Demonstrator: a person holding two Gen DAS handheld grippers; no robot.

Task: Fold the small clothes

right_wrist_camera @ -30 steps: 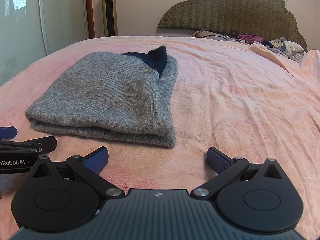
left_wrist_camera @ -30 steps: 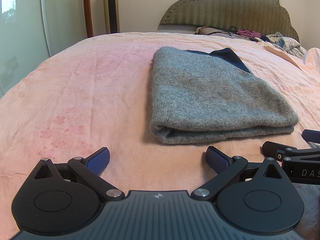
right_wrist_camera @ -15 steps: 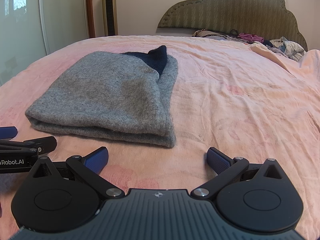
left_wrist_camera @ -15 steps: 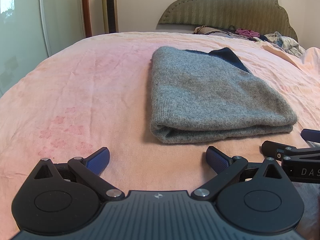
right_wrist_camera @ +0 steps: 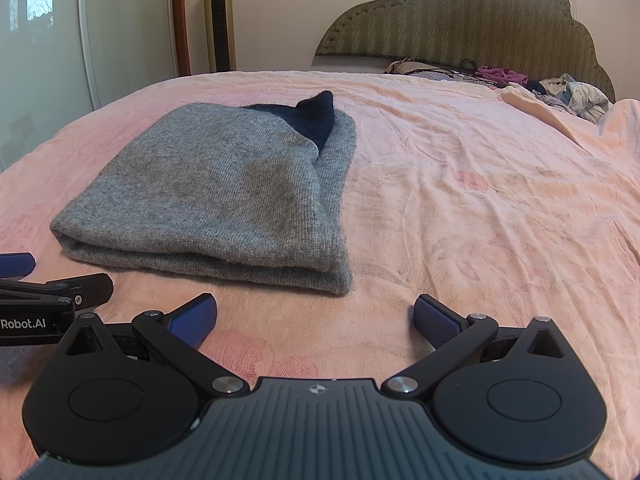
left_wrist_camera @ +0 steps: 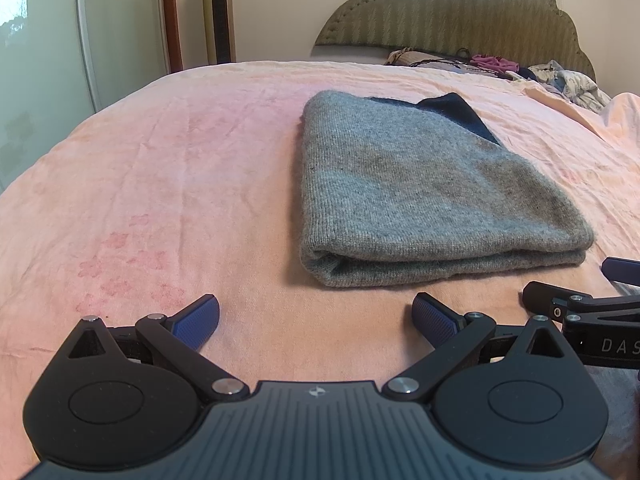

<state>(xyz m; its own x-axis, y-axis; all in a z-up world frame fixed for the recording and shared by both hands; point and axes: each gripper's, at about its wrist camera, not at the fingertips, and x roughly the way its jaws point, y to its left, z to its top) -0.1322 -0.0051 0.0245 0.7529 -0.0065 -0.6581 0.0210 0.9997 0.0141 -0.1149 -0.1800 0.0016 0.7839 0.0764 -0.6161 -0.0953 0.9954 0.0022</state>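
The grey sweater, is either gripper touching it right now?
Apart. The left wrist view shows pink sheet between the open left gripper and the grey sweater; the right wrist view shows the same gap before the open right gripper.

A bedroom in a home.

A wide bed [right_wrist_camera: 480, 208] fills the view, spread with a wrinkled pink sheet printed with faint flowers. At 12 o'clock stands a padded, scallop-edged olive headboard [right_wrist_camera: 460, 16] with a window strip above it. Loose clothes [right_wrist_camera: 568, 94] lie heaped by the headboard at about 1 o'clock. At 11 o'clock a tall gold tower fan [right_wrist_camera: 218, 16] stands against a cream wall with sockets, beside a wooden door frame [right_wrist_camera: 180, 16]. At 10 o'clock are glossy wardrobe doors [right_wrist_camera: 44, 40] with flower decals, reflecting daylight.
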